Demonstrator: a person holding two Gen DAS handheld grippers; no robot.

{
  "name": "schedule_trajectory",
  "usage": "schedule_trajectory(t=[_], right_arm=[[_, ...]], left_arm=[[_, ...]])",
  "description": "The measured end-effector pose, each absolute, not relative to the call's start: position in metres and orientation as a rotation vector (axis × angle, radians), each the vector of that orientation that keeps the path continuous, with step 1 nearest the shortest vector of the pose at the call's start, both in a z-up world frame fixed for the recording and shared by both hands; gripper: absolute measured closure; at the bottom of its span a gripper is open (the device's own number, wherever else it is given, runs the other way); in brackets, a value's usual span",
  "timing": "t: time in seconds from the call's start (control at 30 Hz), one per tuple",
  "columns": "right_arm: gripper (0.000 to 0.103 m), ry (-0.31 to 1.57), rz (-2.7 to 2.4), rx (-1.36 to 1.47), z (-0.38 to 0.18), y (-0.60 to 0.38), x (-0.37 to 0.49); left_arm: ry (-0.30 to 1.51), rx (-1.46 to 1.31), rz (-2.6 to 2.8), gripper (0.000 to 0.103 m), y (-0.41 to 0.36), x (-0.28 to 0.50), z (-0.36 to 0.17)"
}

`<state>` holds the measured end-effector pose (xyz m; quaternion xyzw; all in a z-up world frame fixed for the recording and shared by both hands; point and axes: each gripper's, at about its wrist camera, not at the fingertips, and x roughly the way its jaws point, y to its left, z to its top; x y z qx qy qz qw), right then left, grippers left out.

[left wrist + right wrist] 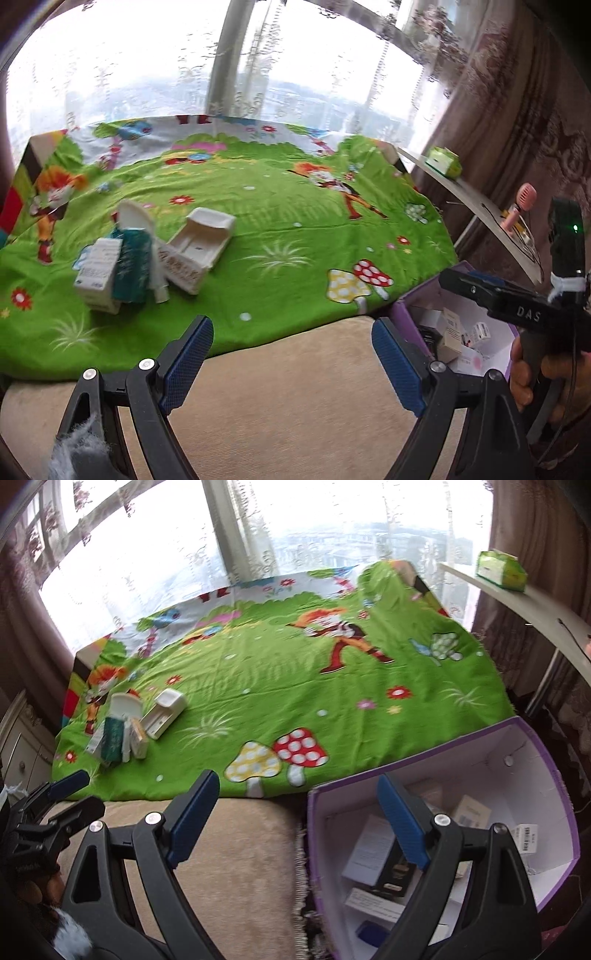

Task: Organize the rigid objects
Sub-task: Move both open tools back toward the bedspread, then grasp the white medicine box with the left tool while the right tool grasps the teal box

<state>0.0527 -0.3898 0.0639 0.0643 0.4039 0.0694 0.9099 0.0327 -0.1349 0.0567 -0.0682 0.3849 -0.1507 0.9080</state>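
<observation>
A cluster of small rigid items lies on the green cartoon cloth (280, 206): a white moulded plastic tray (201, 242), a white printed box (99, 271), a teal packet (133, 267) and a white tube (159, 280). The cluster also shows in the right wrist view (125, 731). My left gripper (291, 363) is open and empty, above the beige cushion. My right gripper (295, 821) is open and empty, at the near left corner of the purple-edged white box (554, 775). The box holds several small cartons (373, 849).
The cloth (295, 686) covers a table by a window. A shelf (469, 195) at the right carries a green tissue pack (443, 160) and a pink handheld fan (521, 206). The beige cushion (280, 406) lies in front of the table.
</observation>
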Motion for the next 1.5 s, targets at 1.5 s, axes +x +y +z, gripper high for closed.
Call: schedule_trajectory(t=[1.5], right_arm=[[0.014,1.006,0.432,0.053,0.050,-0.157,0.146]], left_arm=[[0.945,-0.193,-0.133,0.043,0.016,0.110,0.011]])
